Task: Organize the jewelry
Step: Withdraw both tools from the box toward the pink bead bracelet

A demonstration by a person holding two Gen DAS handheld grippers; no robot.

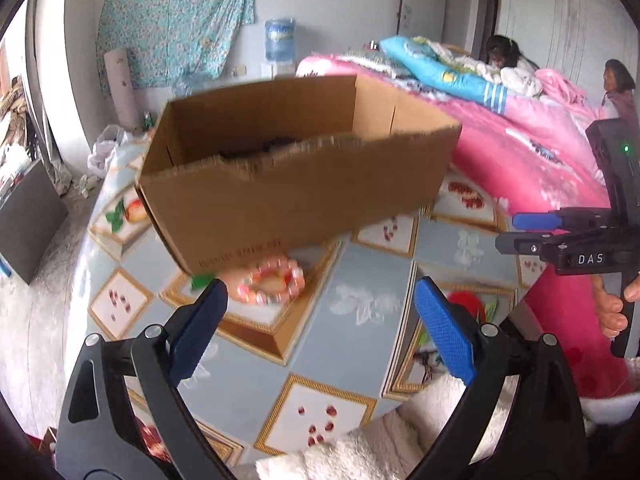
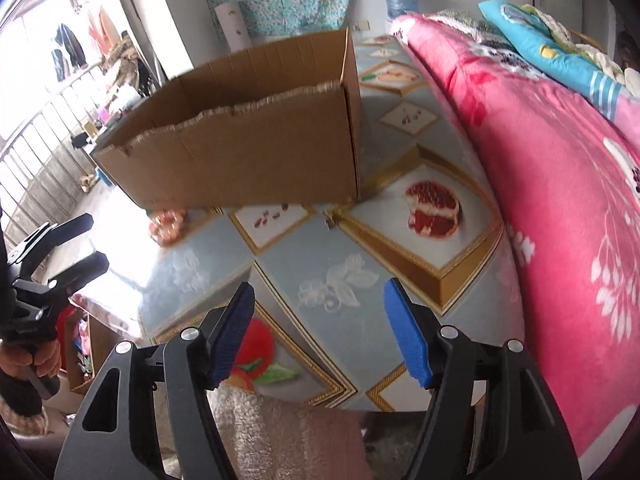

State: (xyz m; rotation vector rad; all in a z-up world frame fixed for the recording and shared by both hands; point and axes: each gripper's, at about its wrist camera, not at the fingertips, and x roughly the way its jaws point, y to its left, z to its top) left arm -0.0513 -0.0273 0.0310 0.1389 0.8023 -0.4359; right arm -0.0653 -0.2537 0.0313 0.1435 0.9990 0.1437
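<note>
A pink floral blanket [image 2: 560, 184] lies at three o'clock; a water jug [image 1: 280, 40] stands at twelve o'clock beside a hanging turquoise floral cloth [image 1: 176, 24].

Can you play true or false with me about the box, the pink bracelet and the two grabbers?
1. The cardboard box is open at the top. True.
2. The pink bead bracelet lies inside the box. False: it lies on the tablecloth, right by the box's front bottom edge.
3. The left gripper has open jaws with nothing between them. True.
4. The right gripper is squeezing the bracelet. False: its jaws are open and empty, and the bracelet lies farther off by the box.
5. A pink blanket lies beside the table. True.
</note>
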